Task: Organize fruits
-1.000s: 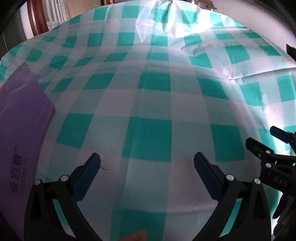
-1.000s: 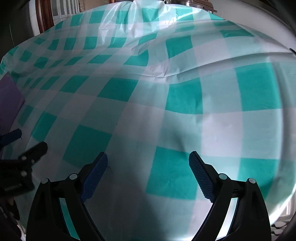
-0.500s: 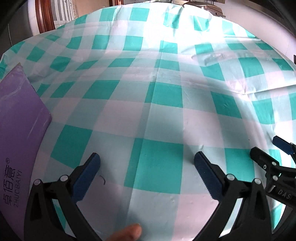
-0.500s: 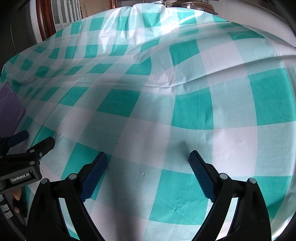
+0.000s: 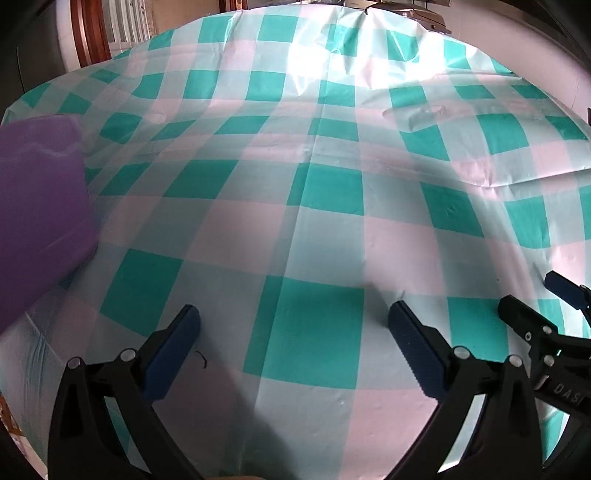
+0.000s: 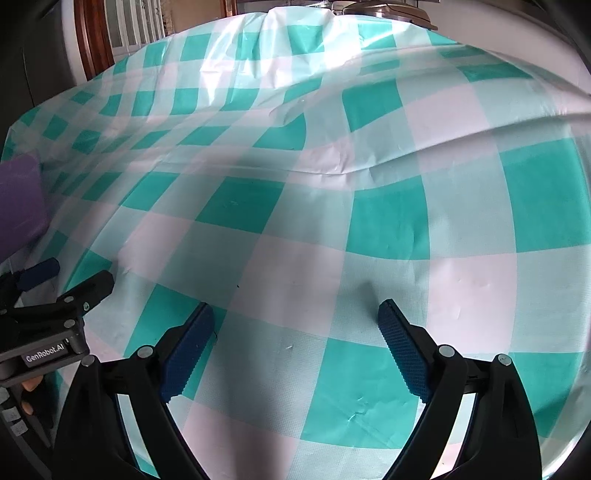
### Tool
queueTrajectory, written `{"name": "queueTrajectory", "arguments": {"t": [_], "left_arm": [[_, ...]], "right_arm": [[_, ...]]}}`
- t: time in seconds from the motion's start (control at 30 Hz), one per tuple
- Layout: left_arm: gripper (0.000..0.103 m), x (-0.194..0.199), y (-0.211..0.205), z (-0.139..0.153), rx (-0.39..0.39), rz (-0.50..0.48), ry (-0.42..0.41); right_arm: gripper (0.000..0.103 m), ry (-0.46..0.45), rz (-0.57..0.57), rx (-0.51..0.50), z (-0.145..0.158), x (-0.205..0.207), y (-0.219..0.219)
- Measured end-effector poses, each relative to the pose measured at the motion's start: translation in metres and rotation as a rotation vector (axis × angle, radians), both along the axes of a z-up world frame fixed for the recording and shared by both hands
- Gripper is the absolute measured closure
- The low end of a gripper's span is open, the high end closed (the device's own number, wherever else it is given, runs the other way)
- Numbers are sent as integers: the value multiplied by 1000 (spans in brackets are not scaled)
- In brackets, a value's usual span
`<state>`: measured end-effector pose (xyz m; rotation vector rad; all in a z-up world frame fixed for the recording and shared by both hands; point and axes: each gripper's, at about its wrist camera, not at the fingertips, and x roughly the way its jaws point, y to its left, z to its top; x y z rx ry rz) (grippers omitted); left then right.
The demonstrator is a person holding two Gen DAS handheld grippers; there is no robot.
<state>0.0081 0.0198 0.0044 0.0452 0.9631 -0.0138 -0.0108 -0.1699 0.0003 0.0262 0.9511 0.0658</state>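
No fruit is in view. My left gripper [image 5: 293,325] is open and empty above a table covered with a teal and white checked cloth [image 5: 325,192]. My right gripper [image 6: 295,325] is open and empty over the same cloth [image 6: 388,218]. The right gripper shows at the right edge of the left wrist view [image 5: 543,314], and the left gripper shows at the left edge of the right wrist view [image 6: 62,284]. A purple bag [image 5: 37,206] lies at the left, and it also shows in the right wrist view [image 6: 20,192].
The cloth has raised wrinkles [image 6: 332,162] across the middle right. A wooden door frame [image 5: 92,37] stands beyond the table's far left edge. A metal object [image 6: 384,13] sits past the far edge.
Both grippers have lifted and tilted up, so more of the far table shows. The purple bag has shifted up and farther away at the left. Both grippers stay open.
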Motion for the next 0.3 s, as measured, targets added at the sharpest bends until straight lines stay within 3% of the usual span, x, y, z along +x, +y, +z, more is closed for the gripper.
{"name": "queueTrajectory", "arguments": {"t": [0.3], "left_arm": [[1, 1, 0, 0, -2, -1, 1]], "right_arm": [[16, -2, 0, -9, 2, 0, 5]]}}
